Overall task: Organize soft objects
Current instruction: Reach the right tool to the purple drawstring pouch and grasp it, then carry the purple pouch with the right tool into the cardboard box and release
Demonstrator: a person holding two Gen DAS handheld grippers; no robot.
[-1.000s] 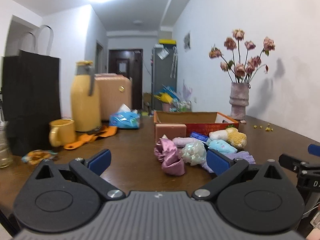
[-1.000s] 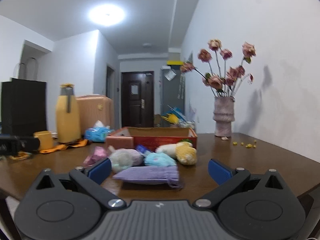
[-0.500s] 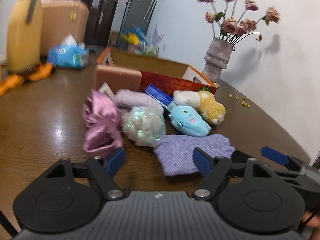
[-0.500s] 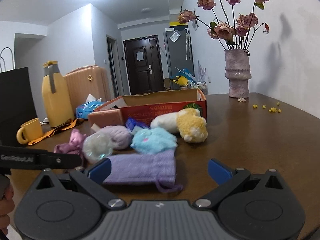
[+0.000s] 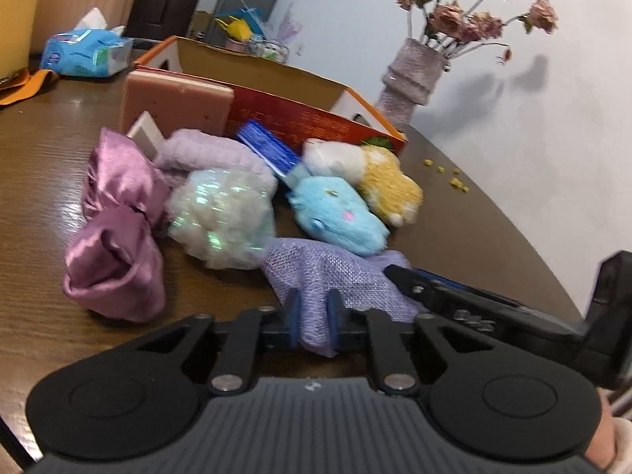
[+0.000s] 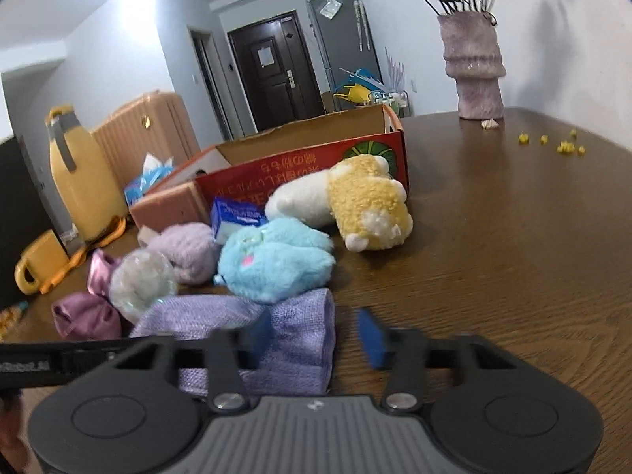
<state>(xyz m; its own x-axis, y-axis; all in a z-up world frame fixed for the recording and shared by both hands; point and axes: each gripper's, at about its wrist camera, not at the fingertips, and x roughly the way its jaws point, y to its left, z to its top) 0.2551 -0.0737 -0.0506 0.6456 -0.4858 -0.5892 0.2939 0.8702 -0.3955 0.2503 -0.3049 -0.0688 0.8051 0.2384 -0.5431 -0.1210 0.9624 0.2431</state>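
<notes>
A lavender woven pouch [image 5: 339, 272] lies at the near edge of a heap of soft things on the brown table [image 5: 35, 181]. My left gripper [image 5: 314, 316] is shut on the pouch's near end. My right gripper [image 6: 314, 335] straddles the other end of the pouch [image 6: 292, 328] and its jaws are closing; the left pad overlaps the cloth, the right pad stands clear of it. Behind lie a blue plush [image 6: 272, 264], a yellow and white plush [image 6: 355, 201], an iridescent puff [image 5: 221, 217], a pink satin bow [image 5: 114, 245] and a lilac fuzzy bundle [image 5: 209, 154].
An open red cardboard box [image 6: 308, 170] stands behind the heap, with a pink block [image 5: 173, 98] and a blue packet [image 5: 268, 150] against it. A vase of dried roses [image 6: 474, 75] stands at the back right. A yellow flask [image 6: 83, 181], mug [image 6: 39, 264] and tissue pack [image 5: 87, 51] are at the left.
Both grippers came forward and down to the heap. The left gripper shut on the lavender pouch. The right gripper's jaws narrowed around the pouch's other end.
</notes>
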